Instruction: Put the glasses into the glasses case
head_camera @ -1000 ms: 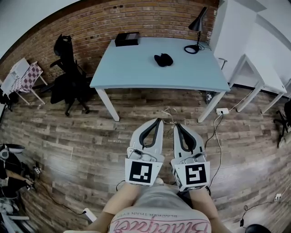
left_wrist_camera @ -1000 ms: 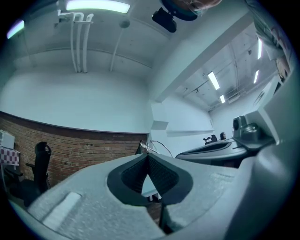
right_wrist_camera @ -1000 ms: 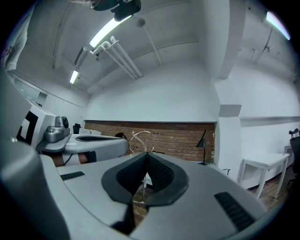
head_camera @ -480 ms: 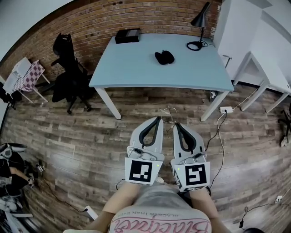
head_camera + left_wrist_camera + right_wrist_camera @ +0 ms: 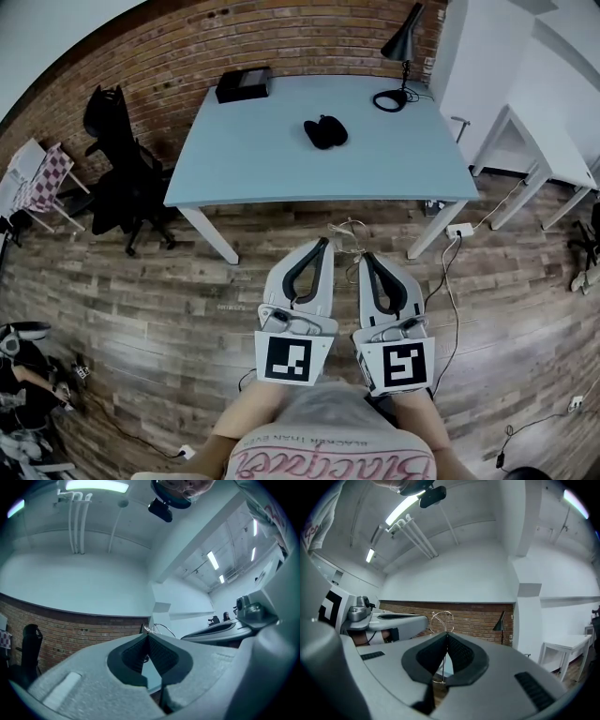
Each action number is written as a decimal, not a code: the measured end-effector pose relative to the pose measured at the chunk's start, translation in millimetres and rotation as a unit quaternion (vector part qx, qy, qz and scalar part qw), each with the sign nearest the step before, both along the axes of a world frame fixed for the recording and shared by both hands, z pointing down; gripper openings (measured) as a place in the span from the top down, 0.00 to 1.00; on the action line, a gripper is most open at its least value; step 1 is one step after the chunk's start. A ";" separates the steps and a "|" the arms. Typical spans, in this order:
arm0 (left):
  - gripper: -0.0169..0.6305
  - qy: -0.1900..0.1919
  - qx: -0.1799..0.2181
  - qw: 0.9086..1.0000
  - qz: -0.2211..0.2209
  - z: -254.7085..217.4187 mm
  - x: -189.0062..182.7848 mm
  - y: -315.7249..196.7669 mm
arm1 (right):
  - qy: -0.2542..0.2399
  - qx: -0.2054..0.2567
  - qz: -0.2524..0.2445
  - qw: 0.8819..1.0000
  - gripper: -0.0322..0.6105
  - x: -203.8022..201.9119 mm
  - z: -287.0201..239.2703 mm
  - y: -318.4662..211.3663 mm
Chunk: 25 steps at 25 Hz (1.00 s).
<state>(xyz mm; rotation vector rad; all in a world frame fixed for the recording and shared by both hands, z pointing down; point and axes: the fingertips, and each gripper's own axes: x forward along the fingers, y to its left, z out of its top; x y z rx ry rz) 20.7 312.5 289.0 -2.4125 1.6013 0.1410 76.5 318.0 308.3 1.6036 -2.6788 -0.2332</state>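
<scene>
Dark glasses case point(image 5: 325, 132) on far table point(image 5: 253, 155); both tongs shut, well short of it.
Judged the case by shape; glasses not separable from it at this range. Long axis roughly left-right. It lies far ahead, almost in line with the left gripper point(image 5: 323, 247); right gripper point(image 5: 366, 257) sits just beside, slightly off to the right. Both pairs of jaws pressed together, pinching nothing.

Head cam sits high, facing steeply down: left gripper point(image 5: 324, 247) & right gripper point(image 5: 367, 259) close below, table point(image 5: 272, 155) further off. Gripper cams look along their jaws, tilted up twd ceiling. Shared w/ head view: brick wall point(image 5: 234, 42), prob. lamp point(image 5: 401, 45).
</scene>
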 end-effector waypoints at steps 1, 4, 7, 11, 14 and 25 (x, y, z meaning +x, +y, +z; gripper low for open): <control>0.97 -0.001 0.000 1.000 0.002 0.3 -2.5 -10.7 | 0.001 0.002 0.001 1.000 0.93 -2.7 -0.7 -11.1; 0.97 -0.001 -0.005 1.000 0.008 1.5 -11.5 -44.2 | -0.002 0.006 0.005 1.000 0.93 -13.5 -4.9 -44.9; 0.97 0.008 -0.011 1.000 0.015 0.1 -23.2 -77.1 | 0.001 0.012 0.007 1.000 0.93 -27.6 -10.8 -76.3; 0.97 0.010 -0.015 1.000 0.026 -0.5 -34.6 -122.5 | 0.000 0.017 0.016 1.000 0.93 -40.8 -15.4 -119.4; 0.97 0.003 -0.016 0.999 0.033 1.1 -43.6 -155.4 | -0.011 0.015 0.027 0.999 0.93 -49.0 -16.4 -151.4; 0.97 0.007 -0.022 0.999 0.042 1.7 -69.1 -225.2 | 0.003 0.012 0.034 0.999 0.93 -78.1 -16.8 -213.4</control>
